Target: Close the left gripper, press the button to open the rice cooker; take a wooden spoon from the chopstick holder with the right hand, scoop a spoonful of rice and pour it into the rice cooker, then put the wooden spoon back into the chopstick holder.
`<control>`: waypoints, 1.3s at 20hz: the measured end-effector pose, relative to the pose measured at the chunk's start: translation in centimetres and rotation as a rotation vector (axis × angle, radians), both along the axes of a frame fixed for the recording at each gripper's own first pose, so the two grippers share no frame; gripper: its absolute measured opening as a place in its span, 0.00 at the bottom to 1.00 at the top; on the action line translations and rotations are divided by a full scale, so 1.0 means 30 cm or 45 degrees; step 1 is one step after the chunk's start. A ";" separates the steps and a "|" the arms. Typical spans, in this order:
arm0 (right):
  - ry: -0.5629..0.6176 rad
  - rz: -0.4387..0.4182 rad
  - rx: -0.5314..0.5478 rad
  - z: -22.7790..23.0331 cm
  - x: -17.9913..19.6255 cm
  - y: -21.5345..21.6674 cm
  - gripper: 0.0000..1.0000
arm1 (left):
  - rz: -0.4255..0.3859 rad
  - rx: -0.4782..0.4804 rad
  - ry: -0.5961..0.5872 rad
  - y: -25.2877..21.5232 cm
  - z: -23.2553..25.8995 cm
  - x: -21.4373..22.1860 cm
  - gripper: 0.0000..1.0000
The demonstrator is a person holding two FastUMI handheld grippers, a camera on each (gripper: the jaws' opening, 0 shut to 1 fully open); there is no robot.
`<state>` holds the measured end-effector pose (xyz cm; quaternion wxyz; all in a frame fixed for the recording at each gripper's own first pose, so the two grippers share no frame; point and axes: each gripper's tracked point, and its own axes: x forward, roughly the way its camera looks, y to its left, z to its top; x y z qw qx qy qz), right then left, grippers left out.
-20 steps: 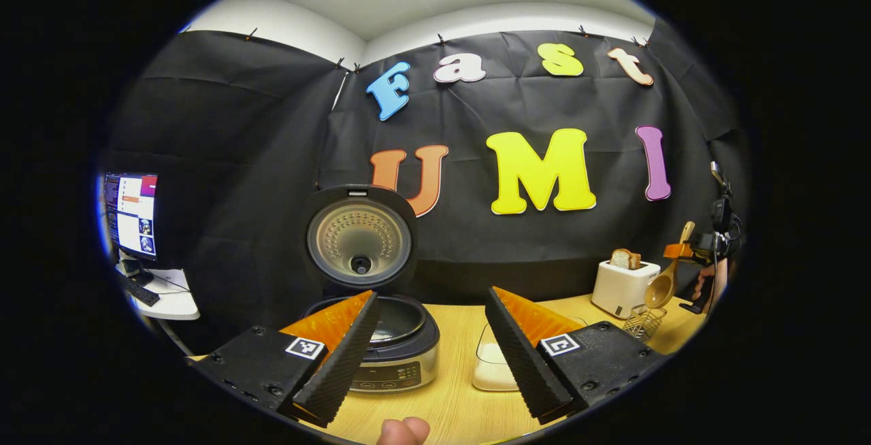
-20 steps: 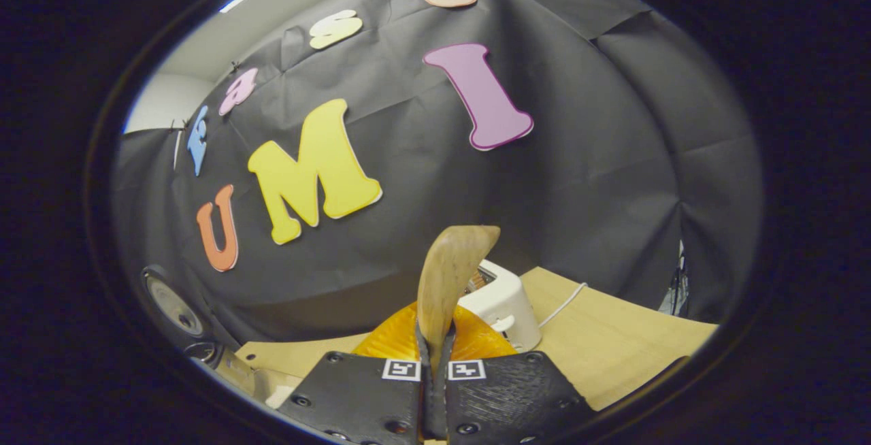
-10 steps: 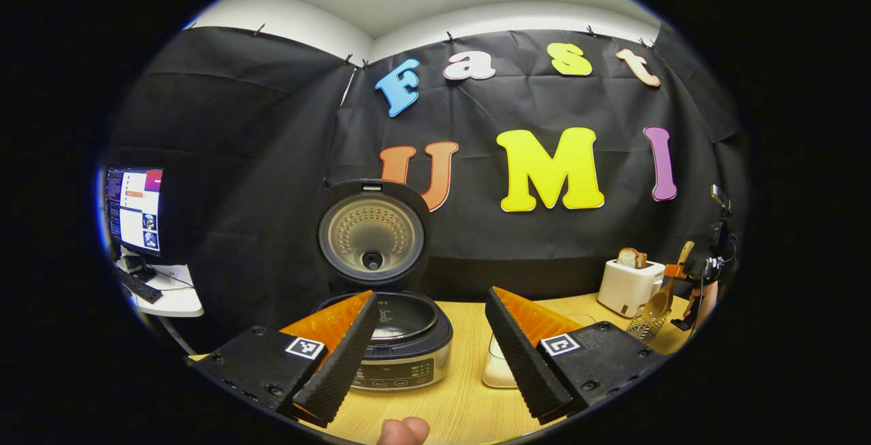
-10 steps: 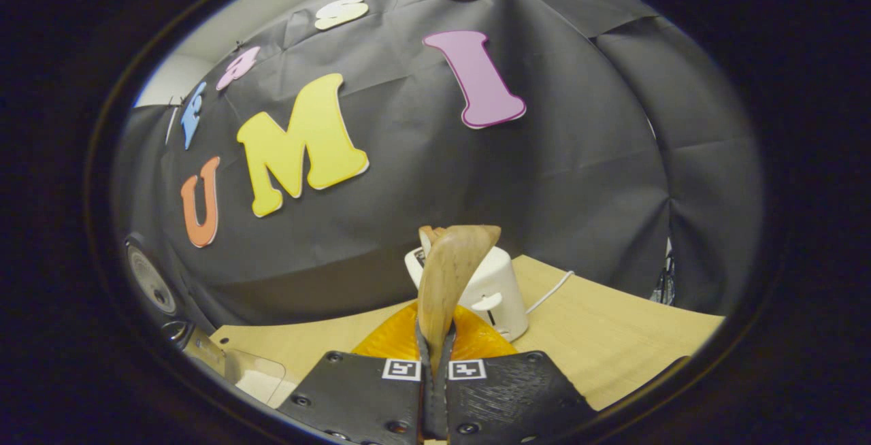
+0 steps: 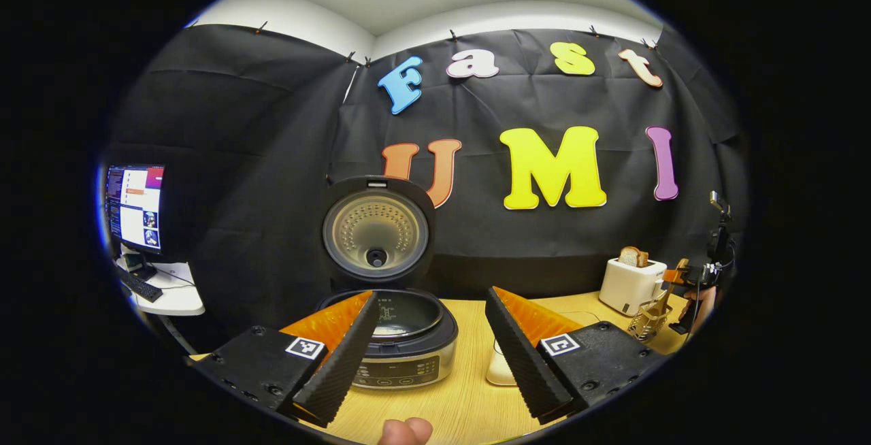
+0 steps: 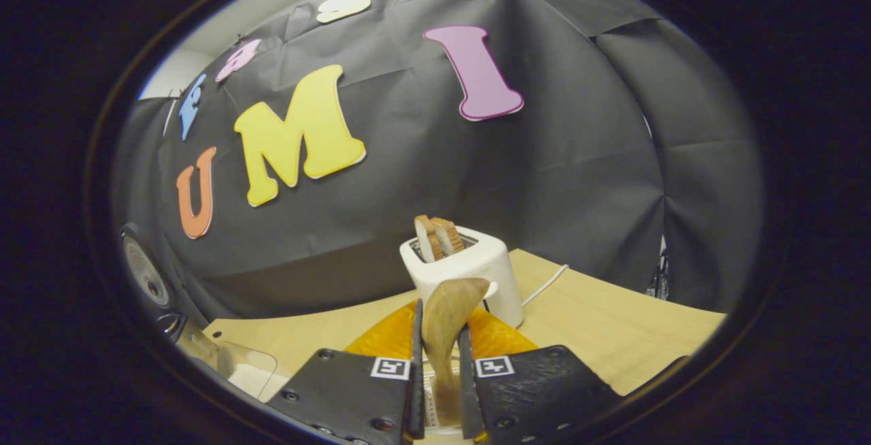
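Fingers of my right gripper stand slightly apart on either side of the wooden spoon; I cannot tell whether they touch the handle. Its long axis runs upright between them, the handle end rising in front of the white toaster. From the left gripper view, the spoon stands in the wire chopstick holder at the far right of the table. Fingers of my left gripper are wide apart and empty, pointing at the rice cooker, whose lid stands open. I judge the return nearly done: the spoon sits straight down from my right fingers, so letting go and lifting upward along its axis should clear it.
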<state>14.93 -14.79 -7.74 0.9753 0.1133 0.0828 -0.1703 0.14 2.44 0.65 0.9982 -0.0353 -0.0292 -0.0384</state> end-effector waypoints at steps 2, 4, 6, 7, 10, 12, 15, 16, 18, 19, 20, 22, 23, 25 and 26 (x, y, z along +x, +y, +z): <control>-0.047 -0.005 -0.044 0.061 -0.023 0.005 0.34 | -0.002 -0.004 -0.008 0.000 0.009 -0.004 0.99; -0.100 -0.007 -0.102 0.124 -0.045 0.009 0.63 | -0.003 -0.013 -0.015 0.001 0.017 -0.006 0.99; -0.150 -0.026 -0.171 0.186 -0.082 0.008 0.83 | -0.001 -0.017 -0.026 0.002 0.027 -0.009 0.99; -0.178 -0.031 -0.202 0.220 -0.109 0.011 0.88 | 0.011 -0.017 -0.033 0.011 0.032 -0.007 0.99; -0.238 -0.005 -0.229 0.291 -0.191 0.059 0.92 | 0.011 -0.011 -0.024 0.016 0.049 -0.006 0.99; -0.279 0.042 -0.289 0.344 -0.238 0.123 0.92 | 0.029 0.004 -0.035 0.033 0.095 -0.004 0.99; -0.267 0.170 -0.313 0.353 -0.280 0.230 0.95 | 0.055 0.020 -0.049 0.066 0.187 0.011 0.95; -0.252 0.224 -0.298 0.340 -0.295 0.274 0.95 | 0.052 0.016 -0.044 0.069 0.219 0.021 0.99; -0.233 0.319 -0.291 0.323 -0.332 0.348 0.95 | 0.057 0.024 -0.035 0.090 0.285 0.042 0.99; -0.232 0.365 -0.290 0.317 -0.349 0.381 0.95 | 0.052 0.018 -0.037 0.094 0.322 0.056 0.99; -0.235 0.425 -0.282 0.311 -0.360 0.420 0.92 | 0.035 0.007 -0.032 0.090 0.348 0.069 0.99; -0.227 0.509 -0.260 0.288 -0.384 0.478 0.95 | 0.052 -0.002 0.003 0.119 0.391 0.105 0.99; -0.226 0.546 -0.264 0.275 -0.395 0.498 0.95 | 0.080 0.011 0.007 0.141 0.419 0.123 0.99; -0.235 0.590 -0.302 0.275 -0.419 0.522 0.95 | 0.135 0.046 0.011 0.183 0.468 0.172 0.99; -0.243 0.612 -0.310 0.279 -0.435 0.531 0.95 | 0.156 0.054 0.030 0.200 0.484 0.198 0.99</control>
